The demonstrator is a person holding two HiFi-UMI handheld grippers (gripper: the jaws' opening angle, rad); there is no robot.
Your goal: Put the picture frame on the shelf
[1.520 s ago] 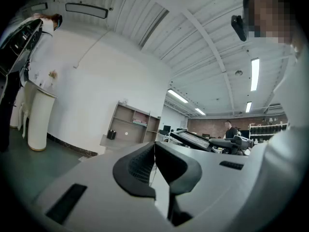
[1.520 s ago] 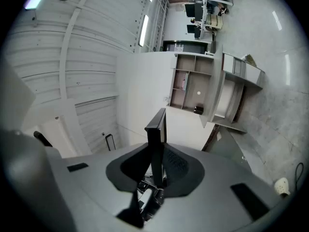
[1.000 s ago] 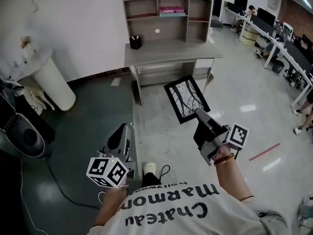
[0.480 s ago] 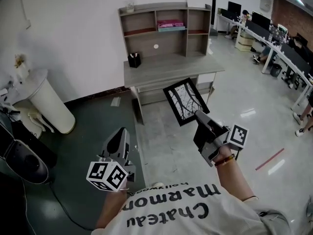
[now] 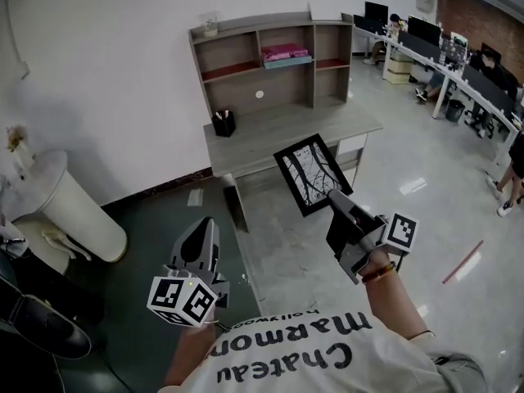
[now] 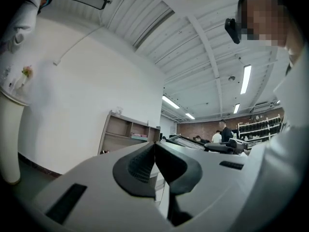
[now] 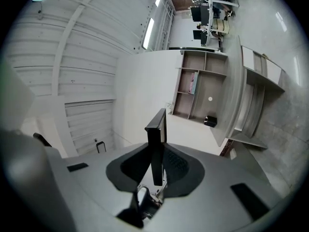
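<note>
Overhead, picture frame (image 5: 311,173) print visible, edgewise in right gripper (image 7: 157,161)

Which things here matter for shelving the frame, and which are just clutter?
Job:
- picture frame, gripped in the right claw
- shelf unit on the desk

Lying about:
- black pen pot
- pink stack
- white round stand
- left claw, shut, empty

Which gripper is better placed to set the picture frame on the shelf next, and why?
Right. The right gripper grips the picture frame by its edge, held out toward the shelf unit. The left gripper is shut on nothing, off to the side.
</note>
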